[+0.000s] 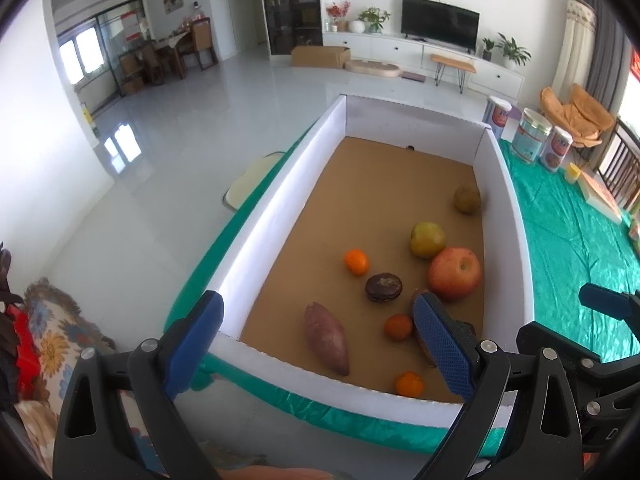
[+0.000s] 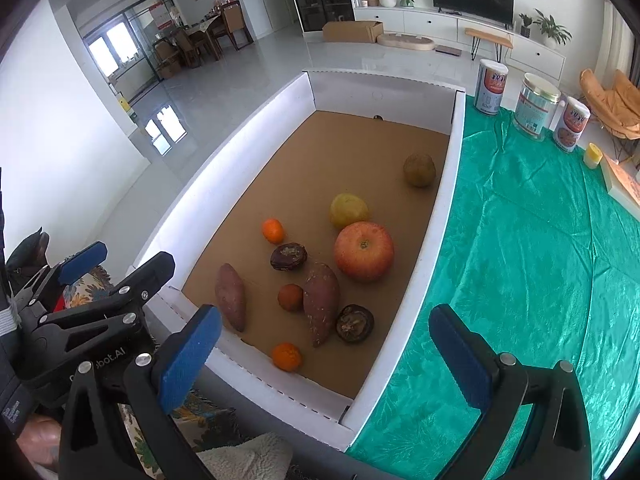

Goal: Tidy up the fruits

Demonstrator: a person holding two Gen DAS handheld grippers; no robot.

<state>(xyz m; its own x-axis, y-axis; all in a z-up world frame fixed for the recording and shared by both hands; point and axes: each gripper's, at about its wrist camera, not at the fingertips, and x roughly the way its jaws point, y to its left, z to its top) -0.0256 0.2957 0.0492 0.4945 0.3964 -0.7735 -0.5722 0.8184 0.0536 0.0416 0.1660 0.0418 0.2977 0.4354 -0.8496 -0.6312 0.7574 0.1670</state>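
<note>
A white-walled box (image 1: 280,196) (image 2: 448,184) with a brown floor holds the produce: a red apple (image 1: 454,273) (image 2: 363,257), a yellow-green pear (image 1: 427,239) (image 2: 349,211), a brown kiwi (image 1: 467,199) (image 2: 419,170), three small oranges (image 2: 273,231), two sweet potatoes (image 1: 327,337) (image 2: 321,307) and two dark wrinkled fruits (image 1: 383,287) (image 2: 355,323). My left gripper (image 1: 316,352) is open and empty above the box's near wall. My right gripper (image 2: 326,356) is open and empty above the box's near right corner.
The box sits on a green tablecloth (image 2: 540,240). Three tins (image 2: 536,106), a small yellow cup (image 2: 592,155) and a flat box (image 2: 624,184) stand at the table's far right. A flowered cushion (image 1: 56,344) lies at the near left.
</note>
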